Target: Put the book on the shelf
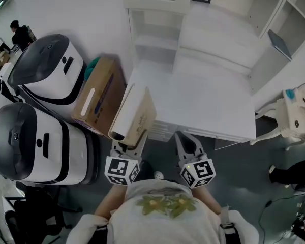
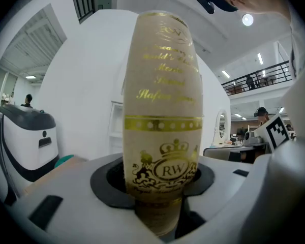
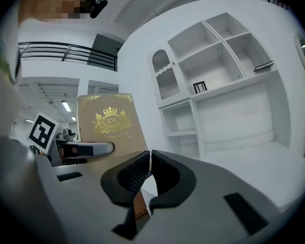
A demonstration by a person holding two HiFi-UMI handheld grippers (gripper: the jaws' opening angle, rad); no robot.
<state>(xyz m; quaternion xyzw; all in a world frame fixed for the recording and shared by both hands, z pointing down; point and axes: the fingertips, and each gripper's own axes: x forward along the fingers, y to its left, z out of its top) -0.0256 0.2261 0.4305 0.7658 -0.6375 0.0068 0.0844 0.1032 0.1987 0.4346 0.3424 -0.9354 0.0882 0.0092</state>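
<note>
The book (image 1: 135, 114) is tan with white page edges and stands upright, tilted a little, over the front left corner of the white table (image 1: 213, 103). My left gripper (image 1: 128, 145) is shut on its lower end. In the left gripper view its spine (image 2: 161, 105) with gold lettering and a crown crest rises straight out of the jaws. My right gripper (image 1: 184, 142) is to the right of the book, apart from it, shut with nothing in it. The right gripper view has the book's cover (image 3: 111, 123) at left. The white shelf unit (image 1: 157, 39) (image 3: 218, 70) stands behind the table.
Two white-and-black machines (image 1: 46, 67) (image 1: 30, 141) and a cardboard box (image 1: 96, 98) stand on the left. One shelf compartment holds a flat book (image 1: 279, 43), another a small picture frame (image 3: 199, 87). A white ornate piece (image 1: 295, 113) stands at the right. A person (image 1: 20, 32) sits far off.
</note>
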